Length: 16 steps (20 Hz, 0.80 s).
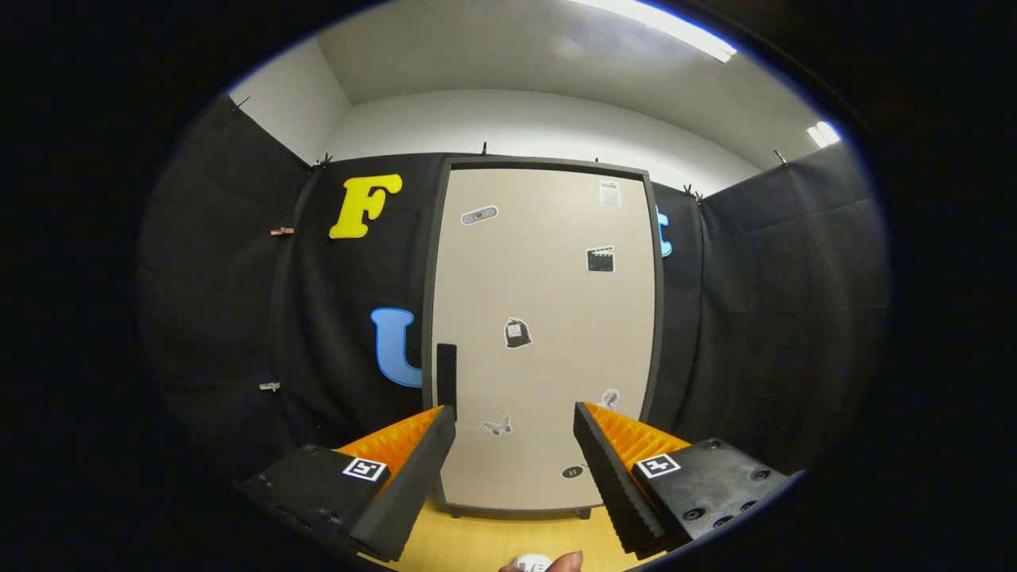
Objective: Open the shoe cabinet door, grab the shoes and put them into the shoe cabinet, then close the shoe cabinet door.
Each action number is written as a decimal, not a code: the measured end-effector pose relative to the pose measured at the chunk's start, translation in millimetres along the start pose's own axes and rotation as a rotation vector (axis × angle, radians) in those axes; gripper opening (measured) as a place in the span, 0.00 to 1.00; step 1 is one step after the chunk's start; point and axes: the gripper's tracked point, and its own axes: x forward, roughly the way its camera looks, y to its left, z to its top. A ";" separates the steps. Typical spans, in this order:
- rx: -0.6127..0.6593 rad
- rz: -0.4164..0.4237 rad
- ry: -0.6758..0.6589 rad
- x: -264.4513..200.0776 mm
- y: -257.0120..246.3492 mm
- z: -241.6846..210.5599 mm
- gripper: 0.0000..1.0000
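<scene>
The gripper point(515, 429) faces the tall beige shoe cabinet door point(548, 334), its two fingers spread wide with nothing between them but open air. The door sits shut inside a dark grey frame point(430, 318), standing on a pale wooden floor point(508, 540) against the black cloth wall. The step in hand looks like opening, and the target is the slim black vertical handle point(446, 380) on the door's left edge, just above the left fingertip. To do it well, I'd slide the fingers left so the handle falls between them, close squarely across its narrow bar, then pull along the door's swing arc rather than straight back. The panel reads as smooth, matte laminate, flat and dotted with small stickers point(517, 333). A white shoe point(531, 563) peeks up at the very bottom, beside a fingertip point(566, 562), nearer than the fingers.
</scene>
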 end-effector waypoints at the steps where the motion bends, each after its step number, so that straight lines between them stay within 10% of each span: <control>1: 0.002 0.013 -0.001 9.4 8.6 -1.0 0.97; 16: -0.035 0.024 0.068 174.1 87.1 -72.9 0.98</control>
